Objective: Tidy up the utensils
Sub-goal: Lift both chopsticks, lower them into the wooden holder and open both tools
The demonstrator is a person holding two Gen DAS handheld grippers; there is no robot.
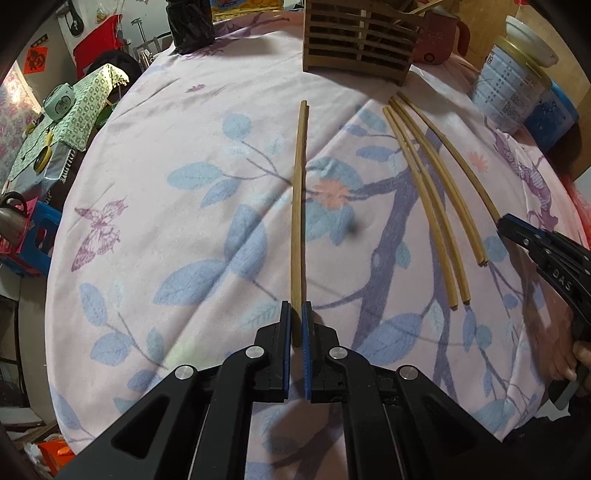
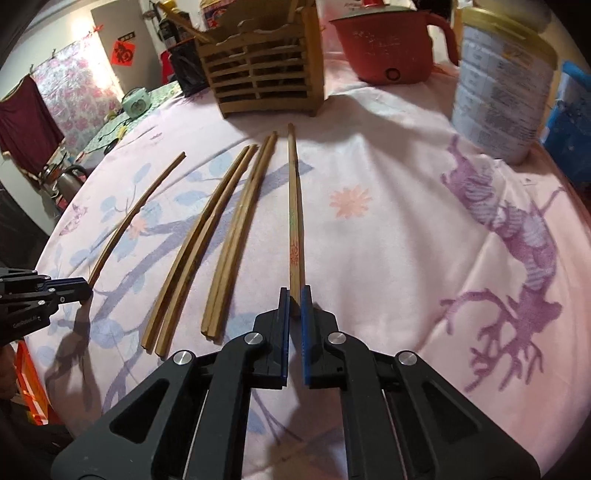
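Observation:
My left gripper (image 1: 296, 314) is shut on the near end of a wooden chopstick (image 1: 299, 206) that points away toward the wooden slatted utensil holder (image 1: 360, 40). My right gripper (image 2: 294, 299) is shut on the near end of another chopstick (image 2: 295, 221), which bears red print and points at the holder (image 2: 264, 79). Between the two held sticks, two pairs of chopsticks (image 2: 207, 243) lie on the cloth; they also show in the left wrist view (image 1: 428, 199). The left gripper shows at the left edge of the right wrist view (image 2: 83, 288); the right gripper shows at the right edge of the left wrist view (image 1: 517, 229).
A pink floral cloth (image 1: 184, 184) covers the round table. A red electric pot (image 2: 388, 44) and a tall tin can (image 2: 502, 85) stand at the back right. A black container (image 1: 190, 26) stands at the back left. A blue box (image 1: 550, 114) sits by the can.

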